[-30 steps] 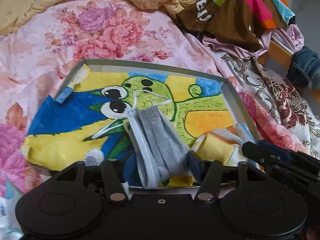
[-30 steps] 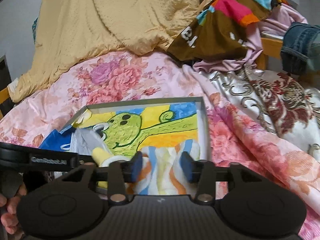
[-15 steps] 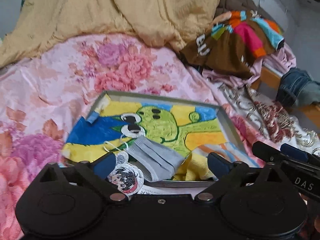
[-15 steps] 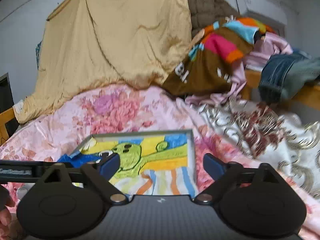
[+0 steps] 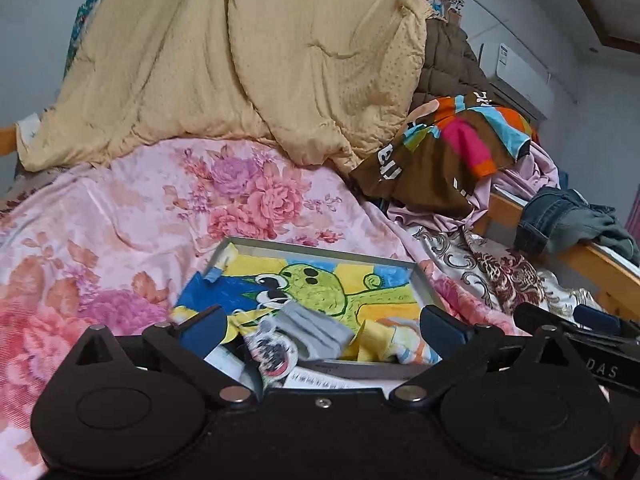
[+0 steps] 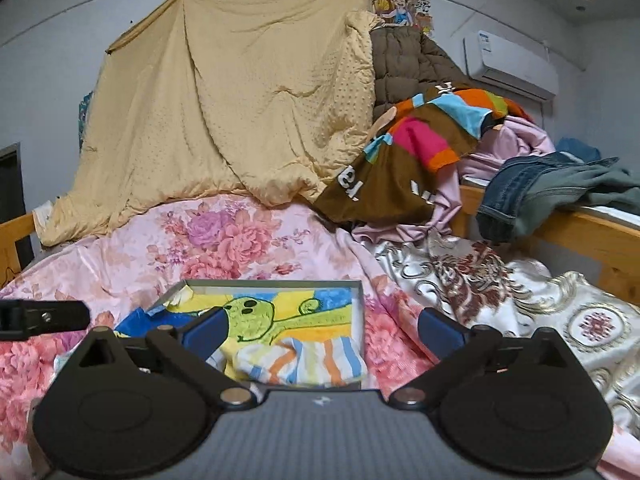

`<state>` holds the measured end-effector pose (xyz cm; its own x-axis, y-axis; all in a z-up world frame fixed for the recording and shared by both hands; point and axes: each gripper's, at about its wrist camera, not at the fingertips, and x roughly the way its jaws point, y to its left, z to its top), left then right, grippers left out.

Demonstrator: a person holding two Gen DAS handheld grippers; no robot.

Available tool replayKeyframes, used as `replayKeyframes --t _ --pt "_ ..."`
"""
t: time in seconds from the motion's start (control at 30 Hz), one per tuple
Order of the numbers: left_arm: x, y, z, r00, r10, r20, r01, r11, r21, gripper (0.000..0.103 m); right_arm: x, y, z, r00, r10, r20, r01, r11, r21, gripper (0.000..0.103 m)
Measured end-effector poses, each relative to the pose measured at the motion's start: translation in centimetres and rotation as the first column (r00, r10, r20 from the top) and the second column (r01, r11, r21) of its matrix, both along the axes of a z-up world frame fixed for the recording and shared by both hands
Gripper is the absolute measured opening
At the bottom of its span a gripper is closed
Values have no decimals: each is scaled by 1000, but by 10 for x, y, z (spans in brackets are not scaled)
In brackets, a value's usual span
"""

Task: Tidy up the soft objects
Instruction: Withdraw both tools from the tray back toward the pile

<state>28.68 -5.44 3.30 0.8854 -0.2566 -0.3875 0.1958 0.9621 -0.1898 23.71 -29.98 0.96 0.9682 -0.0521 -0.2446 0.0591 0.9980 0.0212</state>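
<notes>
left claw [image 5: 320,330] black, blue pads | right claw [image 6: 322,332] same

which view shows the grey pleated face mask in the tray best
The left wrist view: the grey pleated face mask lies in plain sight on the tray, between the open fingers. In the right wrist view I cannot pick the mask out; that gripper's left finger covers that part of the tray.

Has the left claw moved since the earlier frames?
Yes. The left claw, jaws just opened and empty, has pulled back from the tray, leaving the grey mask inside.
</notes>
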Motion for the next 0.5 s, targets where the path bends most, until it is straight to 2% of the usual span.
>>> replayKeyframes --t 0.33,0.5 --pt "-65 33 -9 1000 31 1 -31 1000 -2 102 -55 26 -5 999 29 38 -30 1000 9 103" --pt "-89 44 -10 1000 20 6 -20 999 31 102 -78 36 -9 997 45 60 -46 999 24 103"
